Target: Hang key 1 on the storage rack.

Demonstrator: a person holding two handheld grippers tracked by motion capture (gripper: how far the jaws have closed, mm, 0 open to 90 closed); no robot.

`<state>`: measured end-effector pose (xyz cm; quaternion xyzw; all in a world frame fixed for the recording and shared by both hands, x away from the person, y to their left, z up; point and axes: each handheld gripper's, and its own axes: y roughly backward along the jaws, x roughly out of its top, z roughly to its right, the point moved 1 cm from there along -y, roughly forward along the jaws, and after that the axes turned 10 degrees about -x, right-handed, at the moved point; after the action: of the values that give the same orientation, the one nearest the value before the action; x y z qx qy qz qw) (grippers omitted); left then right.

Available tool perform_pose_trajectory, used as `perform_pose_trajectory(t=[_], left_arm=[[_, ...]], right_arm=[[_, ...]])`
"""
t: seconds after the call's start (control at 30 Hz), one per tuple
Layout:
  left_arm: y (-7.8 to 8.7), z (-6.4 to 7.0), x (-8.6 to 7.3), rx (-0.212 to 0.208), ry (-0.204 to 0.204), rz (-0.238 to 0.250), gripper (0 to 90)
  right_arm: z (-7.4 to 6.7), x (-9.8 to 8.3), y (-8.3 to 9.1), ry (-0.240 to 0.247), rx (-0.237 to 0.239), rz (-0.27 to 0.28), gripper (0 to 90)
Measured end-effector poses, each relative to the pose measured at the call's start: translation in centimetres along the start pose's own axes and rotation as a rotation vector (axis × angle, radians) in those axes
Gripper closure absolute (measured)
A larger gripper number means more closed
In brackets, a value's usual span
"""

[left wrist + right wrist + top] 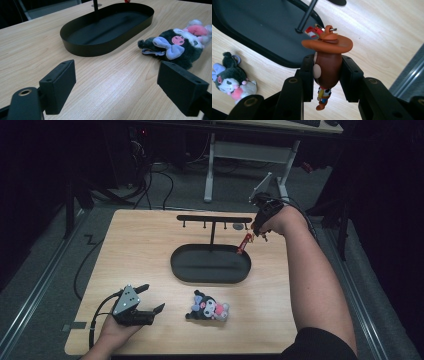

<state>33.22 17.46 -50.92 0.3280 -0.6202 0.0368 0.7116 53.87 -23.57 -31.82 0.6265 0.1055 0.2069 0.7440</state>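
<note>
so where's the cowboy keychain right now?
Clamped between the right gripper fingers, the cowboy keychain hangs at the right end of the black rack, just above the tray rim in the high view.

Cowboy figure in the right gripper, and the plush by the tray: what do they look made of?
Cowboy figure: probably moulded plastic or vinyl; the brown head and orange hat are smooth with a slight sheen, and a metal ring sits on top. The right gripper is clamped on its head. Plush: soft fabric with fuzzy dark pile and a satin-looking lilac bow. Tray: matte black, likely thin metal.
</note>
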Motion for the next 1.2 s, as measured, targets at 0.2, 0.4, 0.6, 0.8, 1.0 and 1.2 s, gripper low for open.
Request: perform_pose_trajectory(t=[0.2, 0.4, 0.6, 0.8, 1.0, 1.2], left_arm=[[-0.1, 0.0, 0.0, -0.003, 0.003, -0.001, 15.8], [-0.2, 0.1, 0.1, -0.006, -0.002, -0.004, 15.8], [-0.2, 0.2, 0.1, -0.009, -0.006, -0.006, 15.8], [-0.2, 0.2, 0.1, -0.008, -0.007, -0.007, 15.8], [-0.1, 0.2, 0.0, -0.005, -0.005, -0.004, 15.8], [0.0, 0.0, 0.0, -0.002, -0.002, 0.0, 15.8]], right_arm=[[0.1, -0.6, 0.8, 0.007, -0.002, 0.003, 66.7], [-0.3, -1.0, 2.1, 0.023, -0.002, 0.018, 66.7], [-1.1, -1.5, 3.3, 0.046, -0.001, 0.025, 66.7], [-1.7, -1.0, 3.7, 0.054, -0.001, 0.032, 66.7], [-1.7, 0.0, 3.2, 0.052, -0.01, 0.053, 66.7], [-1.3, 0.4, 1.5, 0.026, -0.022, 0.043, 66.7]])
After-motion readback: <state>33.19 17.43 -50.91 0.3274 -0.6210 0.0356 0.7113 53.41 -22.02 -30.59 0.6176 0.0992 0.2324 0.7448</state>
